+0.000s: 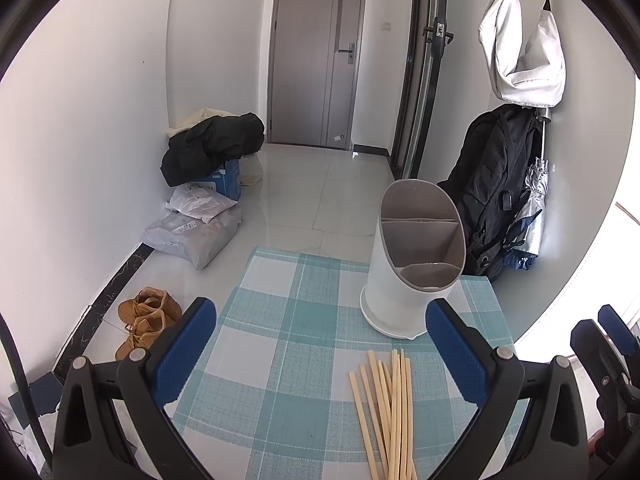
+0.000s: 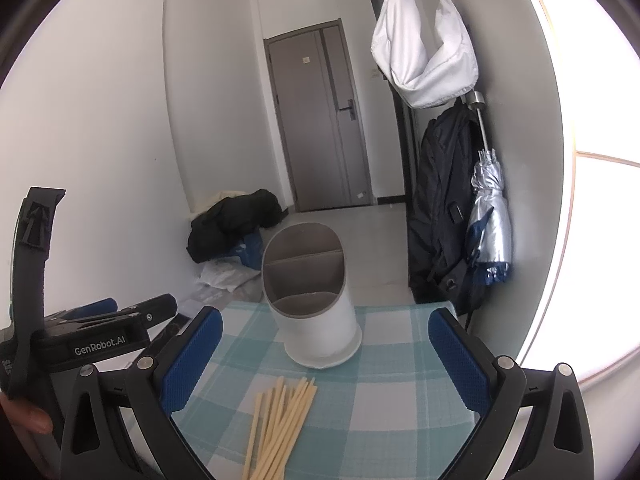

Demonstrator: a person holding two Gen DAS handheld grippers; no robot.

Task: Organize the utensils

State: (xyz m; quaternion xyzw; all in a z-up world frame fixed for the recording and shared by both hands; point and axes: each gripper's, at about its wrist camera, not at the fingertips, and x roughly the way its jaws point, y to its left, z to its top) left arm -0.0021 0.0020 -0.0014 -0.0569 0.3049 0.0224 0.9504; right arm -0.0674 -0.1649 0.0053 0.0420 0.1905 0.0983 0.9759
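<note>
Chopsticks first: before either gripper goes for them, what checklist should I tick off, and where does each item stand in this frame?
1. Chopsticks reachable, lying loose in a bundle on the checked tablecloth: ok.
2. Left gripper open and holding nothing: ok.
3. Right gripper open and holding nothing: ok.
4. Utensil holder upright, with its compartments free of utensils in both views: ok.
5. Nothing lies between the chopsticks and the holder: ok.
6. Chopsticks separated enough to pick one or a pair: not ok, they overlap and fan out.
</note>
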